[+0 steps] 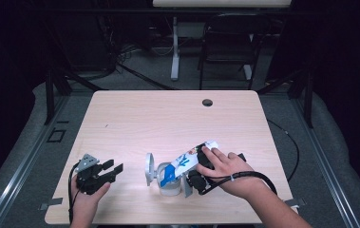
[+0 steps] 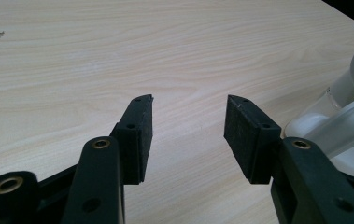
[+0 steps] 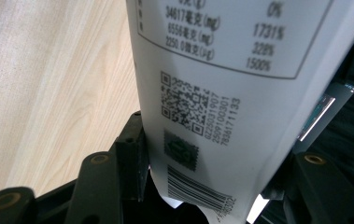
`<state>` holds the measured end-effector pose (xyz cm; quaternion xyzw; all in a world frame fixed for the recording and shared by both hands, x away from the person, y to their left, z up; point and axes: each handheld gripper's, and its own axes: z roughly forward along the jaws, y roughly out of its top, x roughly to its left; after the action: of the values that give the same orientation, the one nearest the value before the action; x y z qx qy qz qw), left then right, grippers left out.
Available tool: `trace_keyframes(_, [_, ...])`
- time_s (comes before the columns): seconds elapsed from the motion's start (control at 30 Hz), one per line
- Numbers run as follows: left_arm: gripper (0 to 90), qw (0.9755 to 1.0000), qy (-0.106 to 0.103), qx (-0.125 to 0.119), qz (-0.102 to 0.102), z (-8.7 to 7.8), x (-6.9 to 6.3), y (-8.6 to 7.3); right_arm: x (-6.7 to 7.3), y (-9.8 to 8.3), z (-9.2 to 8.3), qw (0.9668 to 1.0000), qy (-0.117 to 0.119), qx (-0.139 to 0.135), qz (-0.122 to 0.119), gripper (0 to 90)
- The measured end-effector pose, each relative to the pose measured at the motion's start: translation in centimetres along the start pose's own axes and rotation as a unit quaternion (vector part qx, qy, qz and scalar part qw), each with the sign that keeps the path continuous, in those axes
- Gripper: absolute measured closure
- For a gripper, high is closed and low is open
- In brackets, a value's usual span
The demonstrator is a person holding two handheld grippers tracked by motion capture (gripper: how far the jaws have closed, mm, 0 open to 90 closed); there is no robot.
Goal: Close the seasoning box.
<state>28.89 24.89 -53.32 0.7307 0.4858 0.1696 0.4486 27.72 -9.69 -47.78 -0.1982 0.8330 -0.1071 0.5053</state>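
A white packet (image 1: 189, 159) with blue print is held tilted, its blue end low over a clear jar (image 1: 168, 186) whose round lid (image 1: 149, 168) stands swung open. My right gripper (image 1: 196, 171) is shut on the packet, with the person's hand lying over it. In the right gripper view the packet (image 3: 221, 70) shows a QR code and a barcode and passes between the jaws of the right gripper (image 3: 216, 140). My left gripper (image 1: 113, 167) rests near the table's front left, open and holding nothing. In the left gripper view, the left gripper (image 2: 188, 121) points across bare wood, with the jar (image 2: 333, 116) at the right edge.
The light wooden table (image 1: 168, 118) has a round cable hole (image 1: 207, 102) near its far edge. A black chair (image 1: 225, 42) and a white desk leg (image 1: 174, 52) stand on the floor beyond it. A black cable (image 1: 263, 178) trails from the right gripper.
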Motion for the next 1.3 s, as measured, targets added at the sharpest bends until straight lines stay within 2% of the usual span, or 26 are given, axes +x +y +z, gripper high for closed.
trace_keyframes(0.13, [52.1,1.0000,0.000,0.000,0.001,0.03,-0.03,0.01,-0.14,0.04,-0.14,1.0000,-0.001,0.006,-0.005,48.0])
trace_keyframes(0.4, [52.1,1.0000,-0.001,0.000,0.001,-0.02,0.04,0.03,-0.06,-0.01,-0.10,1.0000,-0.001,0.000,0.001,49.3])
trace_keyframes(1.3, [52.0,1.0000,-0.001,0.003,-0.001,0.06,0.03,-0.06,-0.19,0.02,-0.12,1.0000,-0.004,-0.008,0.000,52.1])
